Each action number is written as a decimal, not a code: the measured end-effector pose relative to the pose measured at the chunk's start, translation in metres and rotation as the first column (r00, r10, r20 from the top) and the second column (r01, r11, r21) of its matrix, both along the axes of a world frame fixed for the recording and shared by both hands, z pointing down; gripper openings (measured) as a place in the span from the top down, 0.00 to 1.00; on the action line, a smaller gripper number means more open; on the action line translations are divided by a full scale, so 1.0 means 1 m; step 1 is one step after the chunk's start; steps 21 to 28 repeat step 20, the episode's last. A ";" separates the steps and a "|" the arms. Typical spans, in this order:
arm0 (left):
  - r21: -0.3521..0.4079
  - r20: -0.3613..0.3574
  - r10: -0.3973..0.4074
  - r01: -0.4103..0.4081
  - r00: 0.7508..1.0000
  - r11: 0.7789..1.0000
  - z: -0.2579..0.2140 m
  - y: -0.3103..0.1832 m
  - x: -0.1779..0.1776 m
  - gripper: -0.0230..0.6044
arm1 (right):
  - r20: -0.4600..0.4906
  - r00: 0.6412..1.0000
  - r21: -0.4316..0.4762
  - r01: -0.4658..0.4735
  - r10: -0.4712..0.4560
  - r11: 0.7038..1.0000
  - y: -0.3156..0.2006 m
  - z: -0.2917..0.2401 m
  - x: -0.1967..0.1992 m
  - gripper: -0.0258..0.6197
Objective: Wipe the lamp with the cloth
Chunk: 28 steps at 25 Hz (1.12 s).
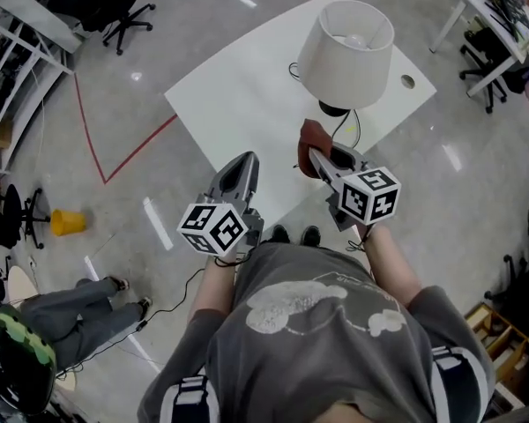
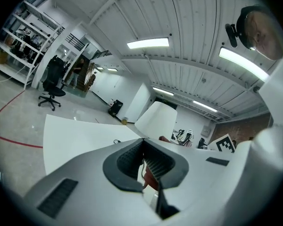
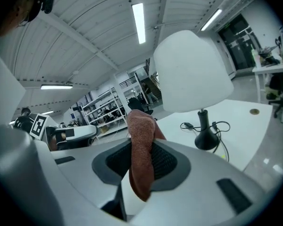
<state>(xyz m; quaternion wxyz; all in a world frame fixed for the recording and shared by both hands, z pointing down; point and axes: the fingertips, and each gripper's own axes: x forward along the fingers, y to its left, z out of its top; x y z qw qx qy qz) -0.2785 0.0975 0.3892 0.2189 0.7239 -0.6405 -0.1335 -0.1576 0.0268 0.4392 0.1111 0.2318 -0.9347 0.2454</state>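
Note:
The lamp has a white shade (image 1: 345, 53) on a black base (image 1: 335, 109) and stands at the near right of the white table (image 1: 247, 95). My right gripper (image 1: 321, 160) is shut on a red-brown cloth (image 1: 310, 139), just in front of the base and below the shade. In the right gripper view the cloth (image 3: 142, 149) sticks up between the jaws, with the lamp shade (image 3: 191, 74) and lamp base (image 3: 206, 138) ahead to the right. My left gripper (image 1: 243, 167) is shut and holds nothing, at the table's near edge, left of the right one. Its own view shows the shade (image 2: 156, 121).
A black cable (image 1: 353, 130) trails from the lamp base, and a round hole (image 1: 408, 82) lies in the table's right corner. Red floor tape (image 1: 132, 152) runs left of the table. An office chair (image 1: 123, 11), an orange object (image 1: 66, 223), a seated person (image 1: 79, 311) and desks (image 1: 494, 25) surround it.

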 end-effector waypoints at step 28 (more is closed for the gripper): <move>0.058 0.011 0.033 -0.034 0.999 0.998 -0.015 -0.007 -0.005 0.95 | -0.098 0.994 0.062 -0.044 0.050 0.997 -0.006 0.002 0.028 0.81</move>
